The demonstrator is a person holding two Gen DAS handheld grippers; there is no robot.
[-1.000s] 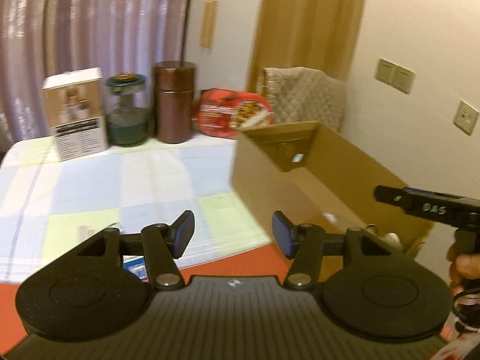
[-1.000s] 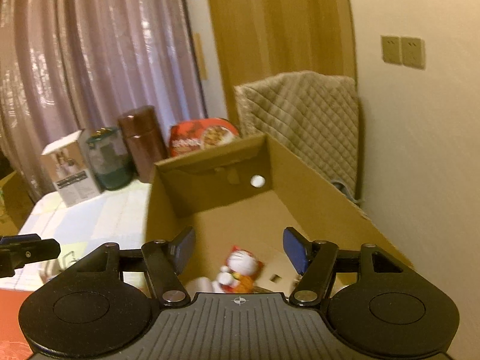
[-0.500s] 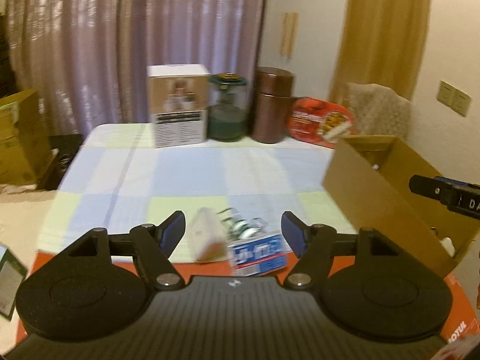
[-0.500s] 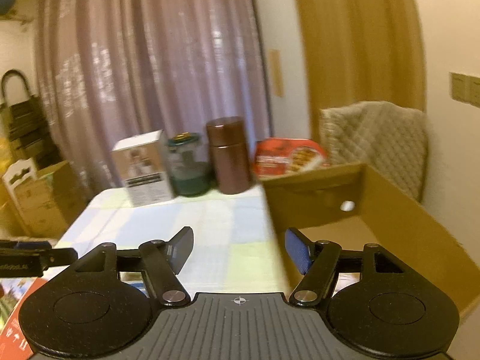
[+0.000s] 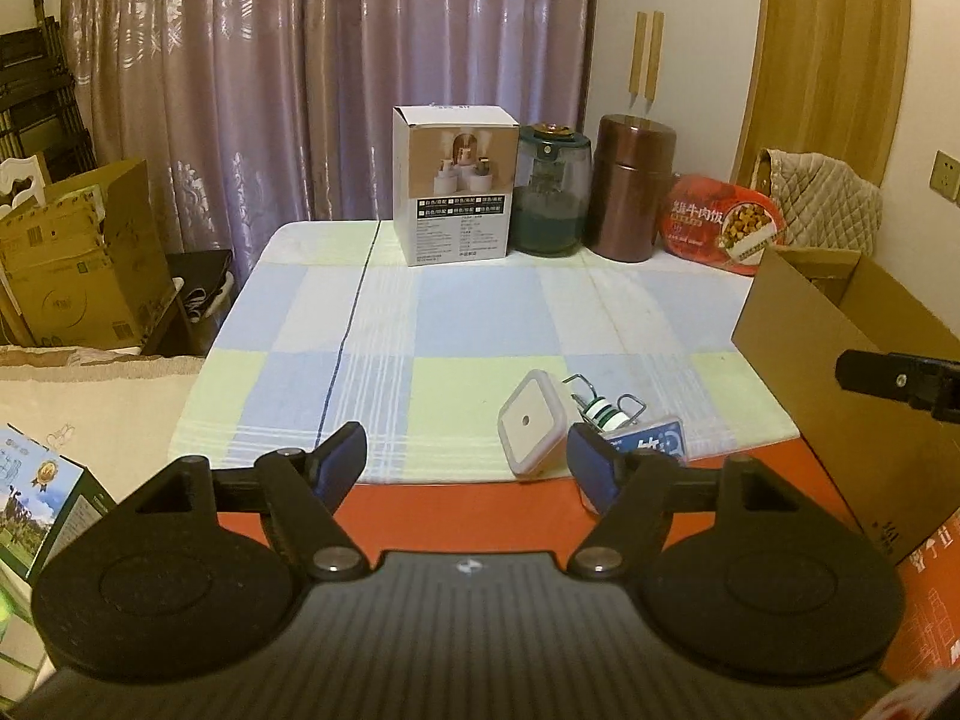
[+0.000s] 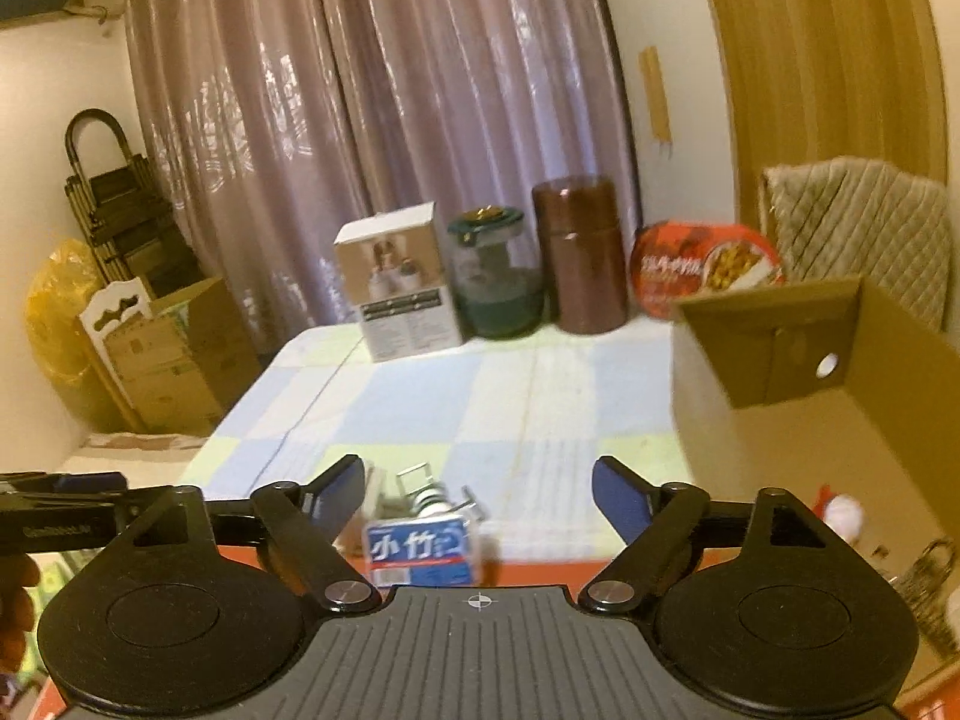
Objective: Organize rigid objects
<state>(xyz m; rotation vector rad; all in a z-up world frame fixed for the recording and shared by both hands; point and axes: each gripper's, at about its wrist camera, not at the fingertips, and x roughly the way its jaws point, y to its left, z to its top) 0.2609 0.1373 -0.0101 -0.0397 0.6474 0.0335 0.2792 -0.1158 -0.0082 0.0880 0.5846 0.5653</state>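
the white square case [image 5: 531, 420], the clip [image 5: 603, 408] and the blue pack [image 5: 651, 441] lie in that order just left of the cardboard box [image 5: 798, 336], at the tabletop's [image 5: 480, 300] near edge. all look light and stiff; the case, glossy with rounded corners, may slip, so take it across its flat sides. both the left claw [image 5: 465, 462] and right claw [image 6: 477, 495] have just been opening and stand apart with nothing between.

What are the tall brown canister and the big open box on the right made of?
The brown canister looks like glossy metal or lacquered plastic, going by its coppery sheen; which one is unclear. The open box is plain matte cardboard: dull brown walls, folded flaps, a punched hole.
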